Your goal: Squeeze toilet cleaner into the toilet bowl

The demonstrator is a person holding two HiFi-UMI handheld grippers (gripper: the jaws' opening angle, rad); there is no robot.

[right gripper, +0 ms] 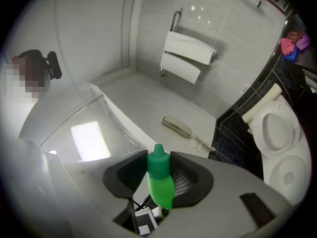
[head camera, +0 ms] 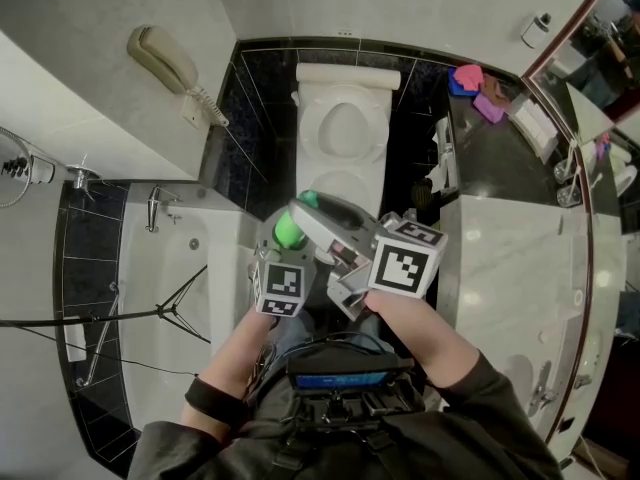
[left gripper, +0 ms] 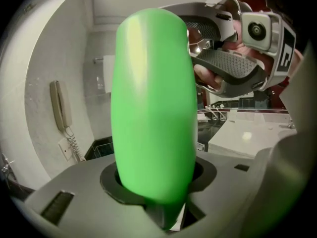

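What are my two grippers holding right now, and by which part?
A bright green plastic squeeze bottle: the left gripper clamps its lower body, and the right gripper is closed on its darker green cap.

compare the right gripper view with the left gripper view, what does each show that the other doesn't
Only the right gripper view shows the toilet and the darker green cap, pinched by the right gripper. Only the left gripper view shows that gripper from outside, at the top of the green bottle, whose body the left gripper clamps. Both show the bottle and the wall phone.
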